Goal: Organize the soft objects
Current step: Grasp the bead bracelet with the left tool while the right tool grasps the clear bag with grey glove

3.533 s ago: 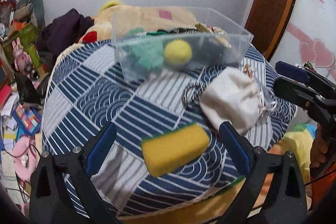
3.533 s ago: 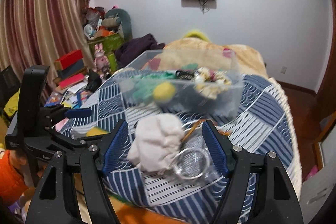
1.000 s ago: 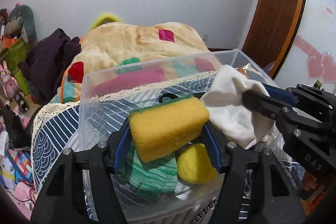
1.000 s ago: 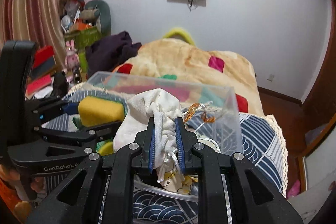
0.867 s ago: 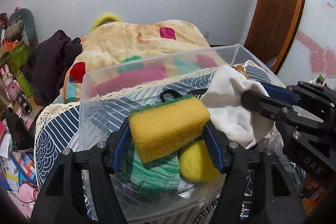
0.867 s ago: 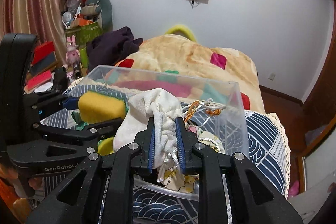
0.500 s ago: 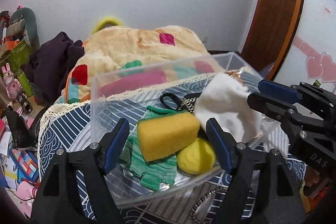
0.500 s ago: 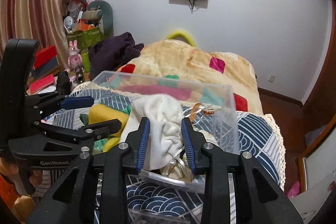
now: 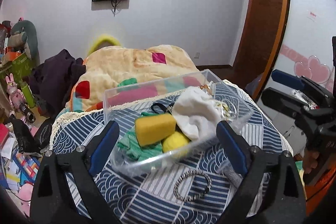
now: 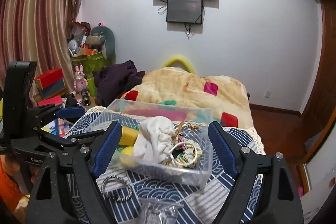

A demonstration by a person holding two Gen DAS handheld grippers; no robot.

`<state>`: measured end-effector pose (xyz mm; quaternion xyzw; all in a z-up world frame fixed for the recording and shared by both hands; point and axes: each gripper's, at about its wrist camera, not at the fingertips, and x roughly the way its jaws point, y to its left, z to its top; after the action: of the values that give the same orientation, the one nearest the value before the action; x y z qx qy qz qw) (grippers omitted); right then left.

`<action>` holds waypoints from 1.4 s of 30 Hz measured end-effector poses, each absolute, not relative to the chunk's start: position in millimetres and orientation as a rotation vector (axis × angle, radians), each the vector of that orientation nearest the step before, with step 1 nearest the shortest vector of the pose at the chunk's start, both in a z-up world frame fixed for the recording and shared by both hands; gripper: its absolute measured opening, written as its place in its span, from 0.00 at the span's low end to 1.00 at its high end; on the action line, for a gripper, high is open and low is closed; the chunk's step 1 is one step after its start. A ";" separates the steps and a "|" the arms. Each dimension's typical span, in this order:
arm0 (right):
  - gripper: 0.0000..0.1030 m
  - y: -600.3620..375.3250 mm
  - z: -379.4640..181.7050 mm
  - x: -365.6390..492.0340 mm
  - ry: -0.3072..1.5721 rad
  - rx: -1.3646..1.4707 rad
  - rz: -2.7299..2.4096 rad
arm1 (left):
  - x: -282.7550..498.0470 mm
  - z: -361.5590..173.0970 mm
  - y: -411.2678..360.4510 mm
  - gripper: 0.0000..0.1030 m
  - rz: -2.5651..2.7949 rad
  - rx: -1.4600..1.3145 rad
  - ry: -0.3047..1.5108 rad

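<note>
A clear plastic bin (image 9: pixel 147 85) (image 10: pixel 202 173) stands on the blue patterned cushion (image 9: pixel 79 131). Inside it lie a yellow sponge (image 9: pixel 154 129) (image 10: pixel 128 133), a white drawstring pouch (image 9: pixel 195 110) (image 10: pixel 155 140), a yellow ball (image 9: pixel 175 143), a green knit cloth (image 9: pixel 134 146) and fabric scrunchies (image 10: pixel 187 152). My left gripper (image 9: pixel 167 145) hangs above and in front of the bin, jaws opening, nothing between the pads. My right gripper (image 10: pixel 166 146) also hovers before the bin, jaws opening, clear of the pouch.
A braided black-and-white loop (image 9: pixel 192 185) (image 10: pixel 117 187) lies on the cushion in front of the bin. A clear bag (image 10: pixel 159 210) sits at the near edge. Behind are a beige blanket (image 9: pixel 134 64), dark clothes (image 9: pixel 54 81), clutter at left and a wooden door (image 9: pixel 264 14).
Both grippers let go: the sponge and the white pouch dropped into the bin. Both sets of jaws spread wide and both grippers pulled back and up from the bin.
</note>
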<state>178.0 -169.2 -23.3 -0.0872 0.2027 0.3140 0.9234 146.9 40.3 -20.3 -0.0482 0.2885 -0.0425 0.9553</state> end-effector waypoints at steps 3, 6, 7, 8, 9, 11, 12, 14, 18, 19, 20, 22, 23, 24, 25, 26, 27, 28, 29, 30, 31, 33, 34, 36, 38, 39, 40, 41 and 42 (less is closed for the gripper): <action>0.80 -176.3 -29.9 169.3 0.418 -0.181 0.642 | 132.1 -25.5 38.4 0.94 -0.085 -0.098 0.591; 0.81 -181.0 -42.8 164.7 0.451 -0.175 0.647 | 122.4 -39.1 38.7 0.94 -0.101 -0.123 0.626; 0.81 -183.0 -51.1 163.6 0.473 -0.177 0.656 | 120.6 -46.3 38.8 0.94 -0.108 -0.138 0.645; 0.81 -183.8 -58.1 162.2 0.492 -0.179 0.661 | 119.0 -54.8 38.7 0.94 -0.113 -0.150 0.670; 0.81 -183.5 -65.3 161.7 0.512 -0.182 0.661 | 118.2 -61.9 38.2 0.94 -0.115 -0.155 0.691; 0.81 -182.7 -81.3 160.3 0.559 -0.187 0.666 | 117.7 -78.3 36.7 0.94 -0.112 -0.164 0.731; 0.81 -182.6 -88.1 160.3 0.580 -0.187 0.667 | 117.9 -87.1 35.5 0.94 -0.113 -0.171 0.752; 0.81 -182.6 -101.6 160.8 0.623 -0.180 0.670 | 117.1 -100.2 32.2 0.94 -0.114 -0.176 0.777; 0.81 -186.4 -123.1 162.9 0.695 -0.169 0.670 | 116.6 -115.8 25.7 0.92 -0.117 -0.169 0.793; 0.80 -189.2 -129.6 161.3 0.711 -0.174 0.669 | 116.9 -118.2 24.7 0.89 -0.123 -0.167 0.796; 0.80 -189.1 -132.6 161.3 0.722 -0.179 0.671 | 118.1 -120.1 23.4 0.88 -0.131 -0.164 0.801; 0.80 -189.3 -139.8 159.0 0.747 -0.187 0.679 | 120.5 -123.8 18.2 0.88 -0.152 -0.149 0.811; 0.79 -188.5 -141.5 158.5 0.753 -0.190 0.680 | 122.2 -126.0 14.1 0.88 -0.156 -0.131 0.818; 0.74 -187.4 -143.5 158.7 0.762 -0.195 0.684 | 125.0 -127.2 10.8 0.88 -0.157 -0.120 0.823; 0.67 -186.4 -145.2 158.7 0.769 -0.199 0.686 | 127.9 -129.5 7.7 0.88 -0.161 -0.112 0.831; 0.63 -185.6 -146.5 159.4 0.777 -0.203 0.688 | 131.6 -131.9 4.9 0.88 -0.167 -0.110 0.841; 0.56 -184.5 -148.4 159.6 0.785 -0.209 0.689 | 134.9 -133.7 1.9 0.88 -0.169 -0.107 0.848; 0.54 -183.8 -149.2 158.8 0.780 -0.217 0.682 | 137.7 -134.6 -0.9 0.88 -0.167 -0.100 0.847; 0.52 -183.9 -148.4 158.5 0.771 -0.221 0.680 | 140.6 -134.2 -3.7 0.87 -0.166 -0.092 0.844; 0.48 -184.2 -147.8 157.7 0.766 -0.226 0.679 | 143.4 -133.1 -5.9 0.84 -0.171 -0.091 0.843; 0.40 -185.2 -146.6 157.3 0.759 -0.227 0.677 | 145.4 -132.6 -8.2 0.80 -0.178 -0.092 0.843; 0.30 -188.4 -145.2 156.8 0.752 -0.216 0.683 | 147.7 -132.1 -13.8 0.72 -0.185 -0.083 0.835; 0.28 -190.5 -144.0 156.2 0.747 -0.207 0.683 | 148.2 -131.8 -16.2 0.65 -0.187 -0.076 0.831; 0.26 -193.6 -142.6 155.7 0.741 -0.195 0.681 | 147.9 -131.5 -19.5 0.53 -0.188 -0.063 0.821; 0.25 -195.7 -141.1 155.1 0.736 -0.187 0.679 | 146.4 -131.2 -18.6 0.35 -0.193 -0.070 0.811; 0.24 -198.3 -139.3 154.6 0.731 -0.184 0.678 | 145.5 -131.0 -17.0 0.31 -0.197 -0.077 0.810; 0.24 -199.4 -137.8 154.4 0.727 -0.182 0.677 | 144.4 -130.6 -14.5 0.24 -0.200 -0.087 0.808; 0.24 -199.7 -136.1 154.7 0.723 -0.179 0.676 | 143.7 -130.2 -12.2 0.17 -0.203 -0.098 0.807; 0.24 -201.0 -134.0 154.4 0.717 -0.175 0.675 | 142.8 -129.7 -9.7 0.14 -0.209 -0.112 0.807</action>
<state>154.4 -201.0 -134.0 -0.0837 0.3437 0.3236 0.8776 142.8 -9.7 -129.7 -0.0543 0.3917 -0.1013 0.9129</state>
